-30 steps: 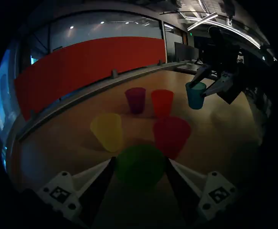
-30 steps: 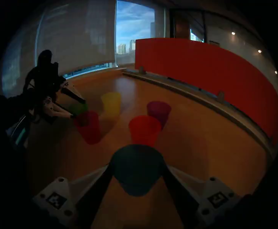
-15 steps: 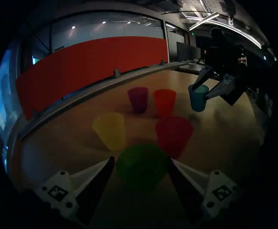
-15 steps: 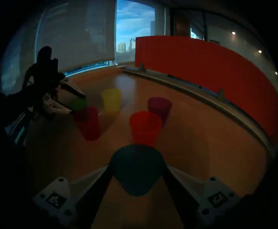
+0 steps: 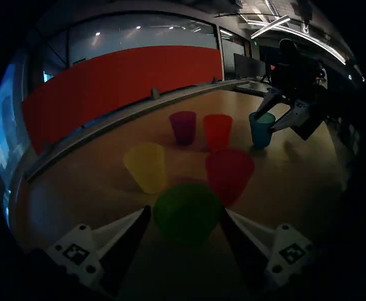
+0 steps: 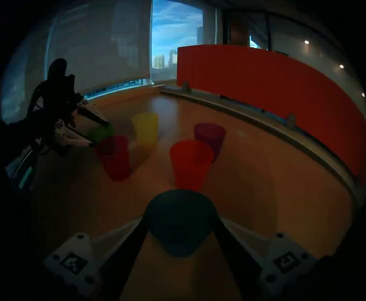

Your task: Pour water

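grasp looks complete on both sides and the pour itself has not begun, as far as these views let me judge. left gripper [image 5: 184, 221] has its fingers [image 5: 125, 236] about half open, closed in on the green cup [image 5: 187, 203], one pressing on each flank, and the cup stands upright, low over the table [image 5: 293, 175]. right gripper [image 6: 181, 224] is set the same way, both fingers pressed to the sides of the teal cup [image 6: 181, 213], which is also upright. from the left gripper view the teal cup sits off to the right, near the table surface; whether its base touches the wood i cannot tell. from the right gripper view the green cup shows far left, partly behind the dark red cup [image 6: 113, 158].

between the two held cups stand four more on the table: the yellow cup [image 5: 145, 167], the dark red one, a purple cup [image 5: 183, 127] and an orange cup [image 5: 217, 131], all upright and apart from each other. whether any cup holds water is too dark to tell.

next move, i judge, calls for lifting one held cup, carrying it above the rim of the receiving cup, and tipping it slowly while the other hand keeps its cup steady. the loose cups in the middle are easy to clip on the way across.
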{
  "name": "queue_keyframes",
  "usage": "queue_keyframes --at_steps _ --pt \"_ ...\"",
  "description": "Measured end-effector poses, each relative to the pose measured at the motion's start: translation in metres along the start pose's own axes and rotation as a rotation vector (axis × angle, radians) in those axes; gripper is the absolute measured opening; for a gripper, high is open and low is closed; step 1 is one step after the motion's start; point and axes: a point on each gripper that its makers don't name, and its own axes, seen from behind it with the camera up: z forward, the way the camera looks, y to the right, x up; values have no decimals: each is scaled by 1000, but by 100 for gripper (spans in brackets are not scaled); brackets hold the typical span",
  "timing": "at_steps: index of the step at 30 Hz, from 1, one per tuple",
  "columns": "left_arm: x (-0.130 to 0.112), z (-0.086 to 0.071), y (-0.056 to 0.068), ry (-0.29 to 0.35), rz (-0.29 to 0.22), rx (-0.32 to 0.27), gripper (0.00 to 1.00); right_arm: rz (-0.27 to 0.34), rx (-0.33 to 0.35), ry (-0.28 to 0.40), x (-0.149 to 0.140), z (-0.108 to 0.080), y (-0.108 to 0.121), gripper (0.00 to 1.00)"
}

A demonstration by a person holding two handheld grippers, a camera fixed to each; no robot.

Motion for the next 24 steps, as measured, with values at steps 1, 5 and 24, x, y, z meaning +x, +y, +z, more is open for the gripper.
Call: queue_keyframes --at_steps 1,5,24 --pt "-1 0 0 -1 1 1 98 1 -2 -1 -1 0 0 93" --pt "-3 0 1 -2 3 3 98 8 -6 -4 -5 1 0 93" --pt "-13 -7 7 -21 11 0 98 1 -29 -20 -15 -1 2 99"
